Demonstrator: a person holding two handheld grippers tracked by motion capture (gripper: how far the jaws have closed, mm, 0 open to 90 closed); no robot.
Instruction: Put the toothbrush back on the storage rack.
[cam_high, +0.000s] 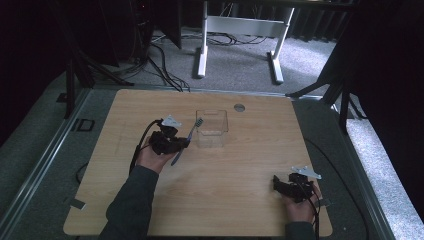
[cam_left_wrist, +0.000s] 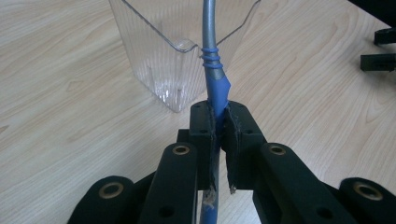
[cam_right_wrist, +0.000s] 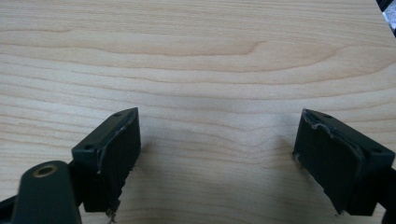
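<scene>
A blue-and-grey toothbrush (cam_left_wrist: 215, 88) is clamped between the jaws of my left gripper (cam_left_wrist: 218, 116), which is shut on its blue handle. In the high view the toothbrush (cam_high: 192, 133) slants up, its bristled head at the rim of a clear plastic container (cam_high: 212, 127). My left gripper (cam_high: 181, 144) is just left of that container. The clear container (cam_left_wrist: 159, 51) stands directly ahead of the left jaws. My right gripper (cam_high: 276, 182) rests near the table's front right corner; its jaws (cam_right_wrist: 219, 158) stand wide open over bare wood, holding nothing.
The wooden table (cam_high: 210, 200) has a round grey cable port (cam_high: 239, 107) behind the container. The legs of a white desk frame (cam_high: 240, 45) and cables lie on the floor beyond the table. Dark curtains flank both sides.
</scene>
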